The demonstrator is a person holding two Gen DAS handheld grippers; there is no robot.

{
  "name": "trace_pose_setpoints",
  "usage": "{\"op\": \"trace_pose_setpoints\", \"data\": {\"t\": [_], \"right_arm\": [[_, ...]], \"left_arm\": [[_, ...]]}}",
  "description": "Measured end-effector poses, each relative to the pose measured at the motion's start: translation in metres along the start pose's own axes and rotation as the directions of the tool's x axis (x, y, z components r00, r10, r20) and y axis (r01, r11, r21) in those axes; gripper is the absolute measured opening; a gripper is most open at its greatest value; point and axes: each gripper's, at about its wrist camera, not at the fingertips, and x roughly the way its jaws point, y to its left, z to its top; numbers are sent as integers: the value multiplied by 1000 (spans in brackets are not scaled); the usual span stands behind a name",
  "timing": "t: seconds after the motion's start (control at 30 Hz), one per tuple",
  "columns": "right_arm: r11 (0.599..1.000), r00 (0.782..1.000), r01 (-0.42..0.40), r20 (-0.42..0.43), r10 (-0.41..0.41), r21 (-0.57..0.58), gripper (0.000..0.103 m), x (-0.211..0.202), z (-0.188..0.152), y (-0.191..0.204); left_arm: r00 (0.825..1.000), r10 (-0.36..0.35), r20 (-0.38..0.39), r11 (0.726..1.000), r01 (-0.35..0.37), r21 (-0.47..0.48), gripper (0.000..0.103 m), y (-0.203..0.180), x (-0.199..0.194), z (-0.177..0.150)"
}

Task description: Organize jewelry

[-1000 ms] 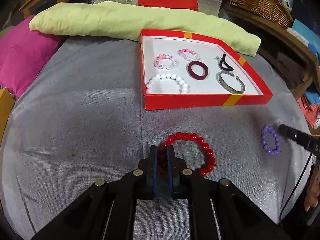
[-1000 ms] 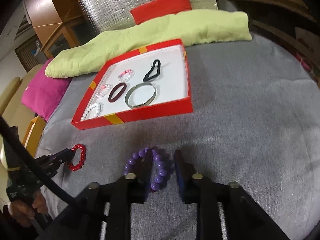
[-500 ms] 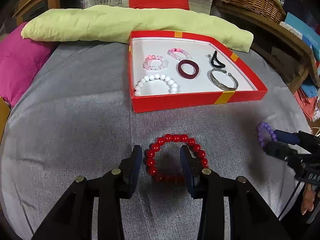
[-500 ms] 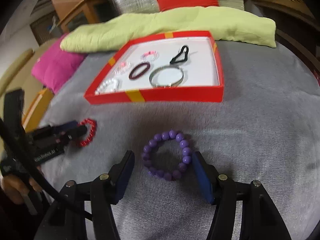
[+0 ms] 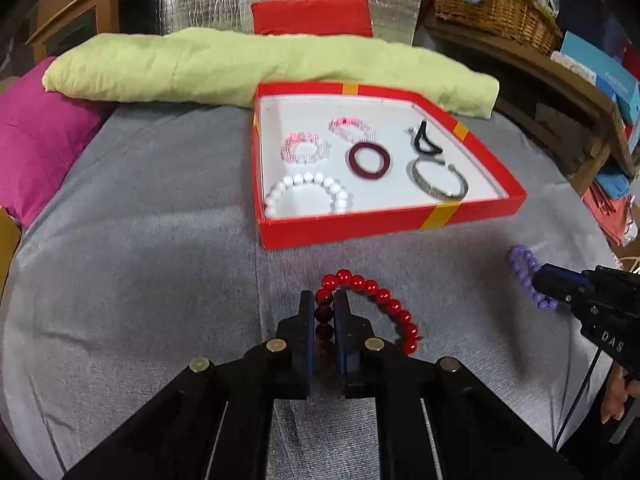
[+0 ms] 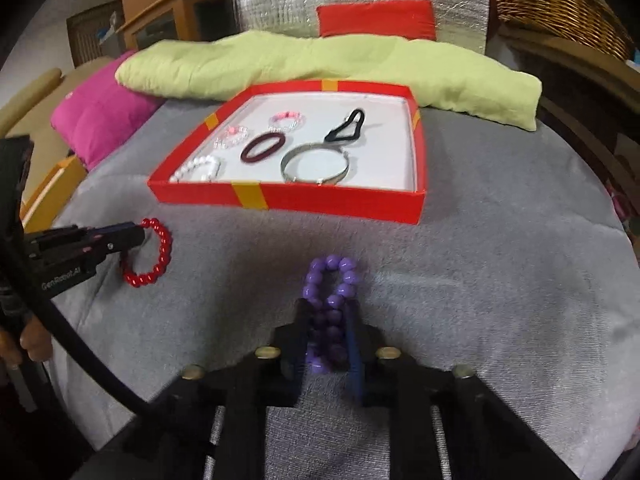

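the red bead bracelet (image 5: 370, 304) lies on the grey cloth (image 5: 140, 260) near its front edge, just before the near wall of the red box (image 5: 392, 222). the left gripper (image 5: 323, 312) has its fingers pressed in on the bracelet's left side, beads pinched between them. off toward the cloth's right edge, the purple bead bracelet (image 6: 332, 292) is squeezed narrow between the fingers of the right gripper (image 6: 329, 320). inside the box rest a white bead bracelet (image 5: 308, 196), two pink ones, a dark red ring (image 5: 369, 160), a silver bangle (image 5: 439, 178) and a black hair tie (image 5: 424, 142). a green cushion (image 5: 240, 68) lies along the far edge, a pink cushion (image 5: 36, 140) at the left.
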Motion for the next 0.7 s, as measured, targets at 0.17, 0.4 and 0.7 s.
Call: {"op": "trace_pose_setpoints", "data": {"t": [0.17,0.4,0.7], "right_arm": [[997,998,-46,40,44,62,11,-11,5,-11],[987,996,-87,29,84,138,11,-10,9,-25],[980,993,-104,-38,112,169,34,3,6,-22]], "left_arm": [[999,-14,42,1000,14,1,9,-1,-10,3],[992,-39,122,999,37,14,9,-4,-27,8],[993,-10,120,999,4,50,9,-12,-27,8]]}}
